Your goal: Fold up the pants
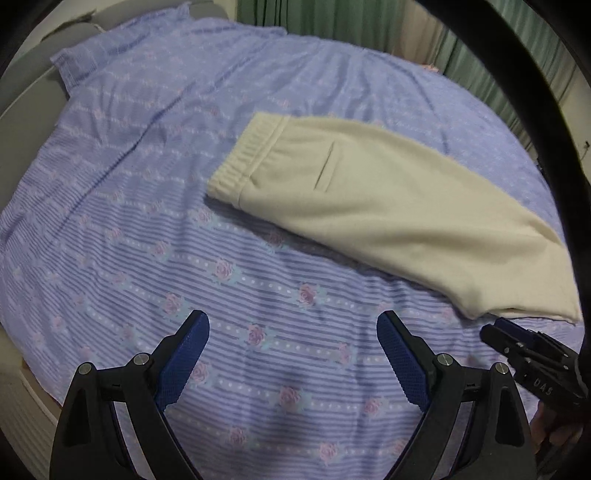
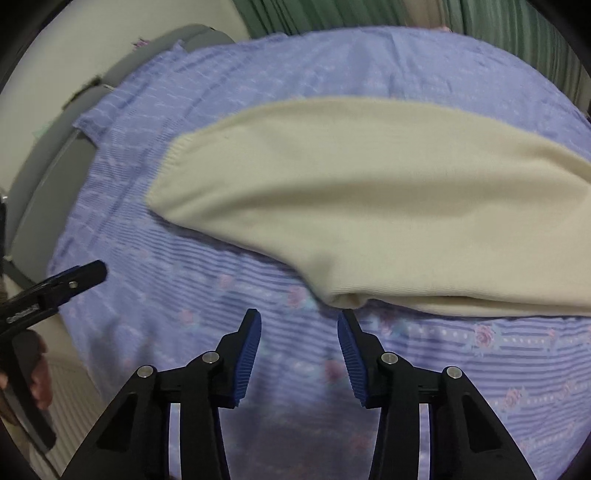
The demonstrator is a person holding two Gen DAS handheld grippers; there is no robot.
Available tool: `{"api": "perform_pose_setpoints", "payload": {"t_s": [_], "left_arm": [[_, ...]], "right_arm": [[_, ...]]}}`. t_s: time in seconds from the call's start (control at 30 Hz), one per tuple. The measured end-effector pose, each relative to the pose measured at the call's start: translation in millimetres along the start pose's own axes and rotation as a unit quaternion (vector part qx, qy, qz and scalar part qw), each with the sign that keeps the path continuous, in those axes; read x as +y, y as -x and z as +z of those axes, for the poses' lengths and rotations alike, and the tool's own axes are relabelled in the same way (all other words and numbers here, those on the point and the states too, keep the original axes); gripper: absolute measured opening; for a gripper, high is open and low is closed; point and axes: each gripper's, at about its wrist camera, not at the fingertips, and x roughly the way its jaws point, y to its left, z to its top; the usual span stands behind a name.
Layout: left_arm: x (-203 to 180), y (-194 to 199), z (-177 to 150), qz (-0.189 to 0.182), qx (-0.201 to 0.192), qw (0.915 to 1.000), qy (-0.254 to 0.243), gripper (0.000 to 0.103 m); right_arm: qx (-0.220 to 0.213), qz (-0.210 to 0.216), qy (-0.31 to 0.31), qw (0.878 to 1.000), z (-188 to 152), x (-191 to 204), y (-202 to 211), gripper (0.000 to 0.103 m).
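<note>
Cream pants (image 1: 369, 199) lie folded lengthwise on a purple floral bedsheet (image 1: 155, 177). The elastic waistband (image 1: 240, 158) points left and a slit pocket faces up. In the right wrist view the pants (image 2: 369, 206) lie just ahead of me, with a folded edge (image 2: 351, 299) close to the right fingertip. My left gripper (image 1: 293, 321) is open and empty above bare sheet, near of the waistband. My right gripper (image 2: 299, 317) is open and empty. It also shows in the left wrist view (image 1: 524, 350) beside the pants' near right end.
The sheet (image 2: 155, 288) covers a bed with a grey frame (image 2: 48, 177) at the left. Green curtains (image 1: 332, 18) hang behind the bed. A white wall (image 2: 74, 55) stands at the far left. The left gripper shows at the left edge of the right wrist view (image 2: 55, 288).
</note>
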Motion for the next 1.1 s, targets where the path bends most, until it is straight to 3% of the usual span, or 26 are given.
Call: {"api": "perform_pose_setpoints", "payload": {"t_s": [0.33, 0.43, 0.5, 0.63, 0.77, 0.9, 1.1], "left_arm": [[10.2, -33.8, 11.5, 0.009, 0.012, 0.9998, 0.014, 0.093], [20.8, -41.9, 18.8, 0.002, 0.015, 0.9993, 0.036, 0.093], [25.4, -48.0, 22.7, 0.005, 0.017, 0.9989, 0.043, 0.093], [31.6, -53.5, 29.2, 0.008, 0.004, 0.9993, 0.038, 0.093], [46.9, -61.5, 45.1, -0.022, -0.012, 0.9980, 0.057, 0.093], [62.3, -84.0, 64.9, -0.051, -0.009, 0.9941, 0.095, 0.093], [57.4, -116.4, 87.2, -0.097, -0.008, 0.9903, 0.099, 0.093]], "right_arm": [[-0.009, -0.008, -0.009, 1.000, 22.7, -10.3, -18.8, 0.042], [0.010, 0.021, -0.051, 0.998, 16.1, -18.7, -31.7, 0.042], [0.030, 0.005, -0.038, 0.999, 11.6, -14.7, -43.1, 0.042], [-0.004, -0.016, -0.003, 1.000, 23.0, -5.4, -36.0, 0.042], [-0.038, -0.037, 0.044, 0.998, 43.2, 7.0, -28.5, 0.042], [-0.007, -0.038, 0.053, 0.998, 41.8, 2.9, -48.4, 0.042], [0.003, -0.073, 0.092, 0.993, 30.8, 20.2, -59.9, 0.042]]}}
